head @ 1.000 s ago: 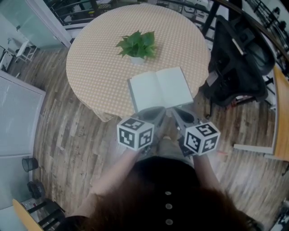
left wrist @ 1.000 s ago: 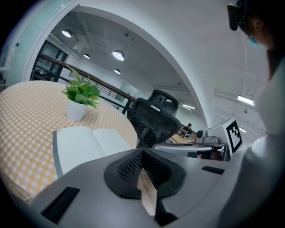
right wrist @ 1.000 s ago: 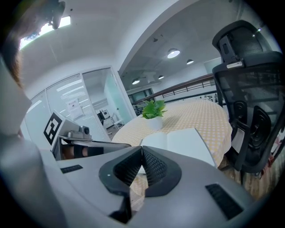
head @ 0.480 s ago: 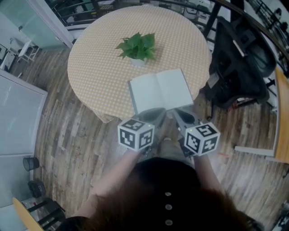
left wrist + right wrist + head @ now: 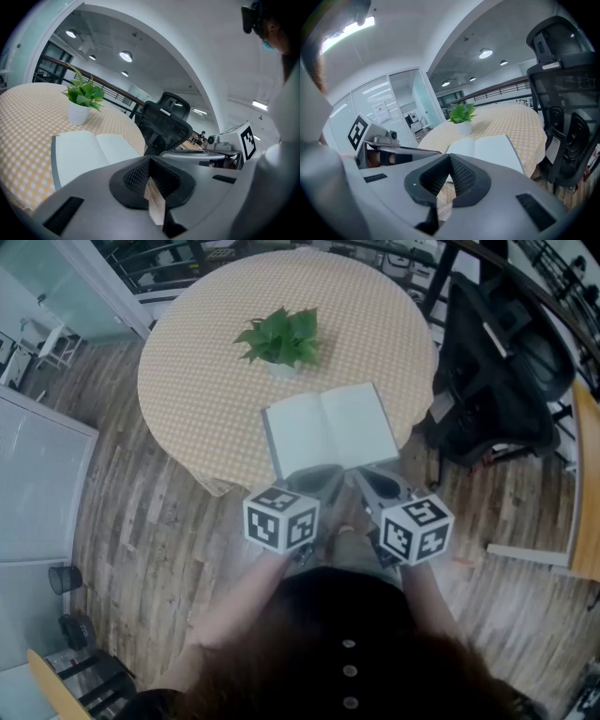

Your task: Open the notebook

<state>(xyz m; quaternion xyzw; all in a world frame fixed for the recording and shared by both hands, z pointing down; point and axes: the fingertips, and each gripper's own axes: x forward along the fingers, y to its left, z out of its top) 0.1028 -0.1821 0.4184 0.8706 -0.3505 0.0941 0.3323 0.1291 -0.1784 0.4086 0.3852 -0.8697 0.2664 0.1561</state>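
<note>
The notebook [image 5: 330, 427] lies open and flat, white pages up, at the near edge of the round checked table [image 5: 197, 381]. It also shows in the left gripper view as the notebook [image 5: 89, 150] and in the right gripper view as the notebook [image 5: 487, 147]. My left gripper [image 5: 323, 474] and right gripper [image 5: 370, 476] hang side by side just short of the table's near edge, pointing at the book and apart from it. Both are shut with nothing between the jaws, as the left gripper [image 5: 149, 161] and right gripper [image 5: 450, 161] show close up.
A small potted plant [image 5: 281, 338] stands on the table behind the notebook. A black office chair [image 5: 497, 362] is at the table's right. A wooden chair edge [image 5: 586, 484] is at far right, and glass partitions [image 5: 37, 484] at left. Wood floor lies below.
</note>
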